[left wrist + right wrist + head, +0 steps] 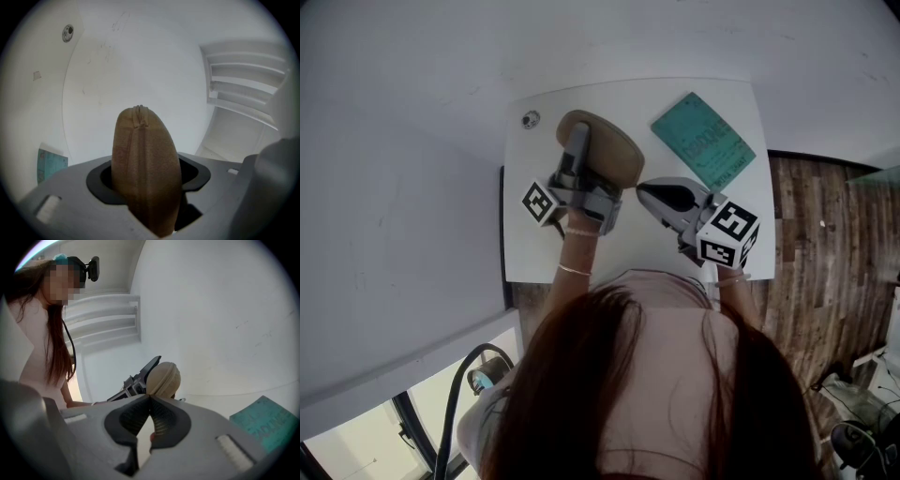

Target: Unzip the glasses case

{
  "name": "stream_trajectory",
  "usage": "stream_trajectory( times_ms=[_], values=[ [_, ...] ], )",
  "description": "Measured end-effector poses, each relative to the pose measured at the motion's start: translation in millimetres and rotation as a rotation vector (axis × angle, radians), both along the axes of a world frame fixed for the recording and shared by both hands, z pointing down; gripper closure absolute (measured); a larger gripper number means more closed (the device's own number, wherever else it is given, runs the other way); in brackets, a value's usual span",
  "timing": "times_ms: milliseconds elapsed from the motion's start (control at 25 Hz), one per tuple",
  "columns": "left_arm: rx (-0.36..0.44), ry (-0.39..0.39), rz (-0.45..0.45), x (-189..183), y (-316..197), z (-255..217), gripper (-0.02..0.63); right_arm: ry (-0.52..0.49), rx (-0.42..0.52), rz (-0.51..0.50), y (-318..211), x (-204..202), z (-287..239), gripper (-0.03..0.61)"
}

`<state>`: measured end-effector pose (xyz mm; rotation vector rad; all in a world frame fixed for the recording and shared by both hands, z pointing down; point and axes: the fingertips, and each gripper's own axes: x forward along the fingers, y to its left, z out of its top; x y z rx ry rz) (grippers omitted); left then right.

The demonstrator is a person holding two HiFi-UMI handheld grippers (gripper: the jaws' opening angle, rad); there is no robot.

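The tan glasses case (617, 157) is held over the white table (534, 248), with my left gripper (578, 142) shut on it. In the left gripper view the case (145, 154) stands up between the jaws of the left gripper (147, 183), its zipper seam running closed along the facing edge. My right gripper (641, 190) points at the case's right edge with its tips together. In the right gripper view the right gripper (150, 399) is shut, with nothing visible between the pads. The case (164, 377) lies just beyond it. I cannot make out a zipper pull.
A teal booklet (704, 141) lies flat at the table's far right, also showing as the booklet (265, 422) in the right gripper view. A small round fitting (530, 119) sits at the far left corner. The table edge and wooden floor (825, 281) are to the right.
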<state>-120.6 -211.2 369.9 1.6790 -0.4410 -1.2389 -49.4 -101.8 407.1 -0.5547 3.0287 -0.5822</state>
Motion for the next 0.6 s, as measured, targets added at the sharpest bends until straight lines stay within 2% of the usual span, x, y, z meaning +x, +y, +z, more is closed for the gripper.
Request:
stream_trajectory(
  times_ms=[600],
  values=[
    [0.024,-0.053,-0.023,-0.5,3.2,-4.7,0.318,0.025,0.002,-0.023,3.7,-6.7,5.4,0.575]
  ],
)
